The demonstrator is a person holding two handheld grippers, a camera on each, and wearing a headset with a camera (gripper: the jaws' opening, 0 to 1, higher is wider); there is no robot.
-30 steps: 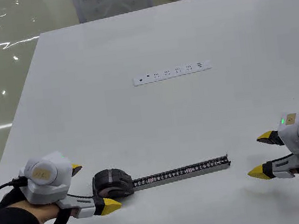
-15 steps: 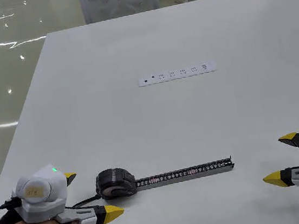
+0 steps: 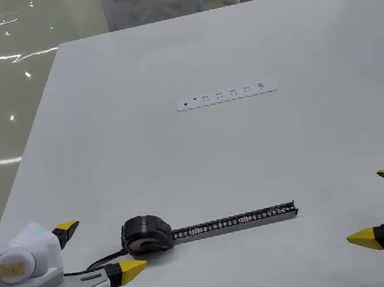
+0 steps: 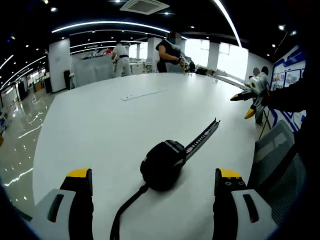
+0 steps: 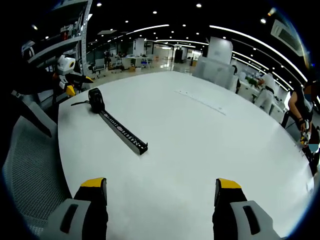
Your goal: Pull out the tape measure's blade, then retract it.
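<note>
Head view: tape measure [image 3: 146, 234] blade [image 3: 236, 220] out

I log a black round tape-measure case [image 3: 146, 234], its dark blade [image 3: 235, 220] ticked with pale numerals, on a matte white tabletop [image 3: 180, 159]. At 12 o'clock, a white power strip [image 3: 226, 94]. Pale grey, yellow-tipped: left gripper [image 3: 100, 246], right gripper [image 3: 378, 204].

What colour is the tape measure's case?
Black. The tape measure's case shows best in the left gripper view.

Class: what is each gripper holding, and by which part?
Nothing. The left gripper and right gripper are open, apart from the tape measure, which lies on the table, blade out.
</note>
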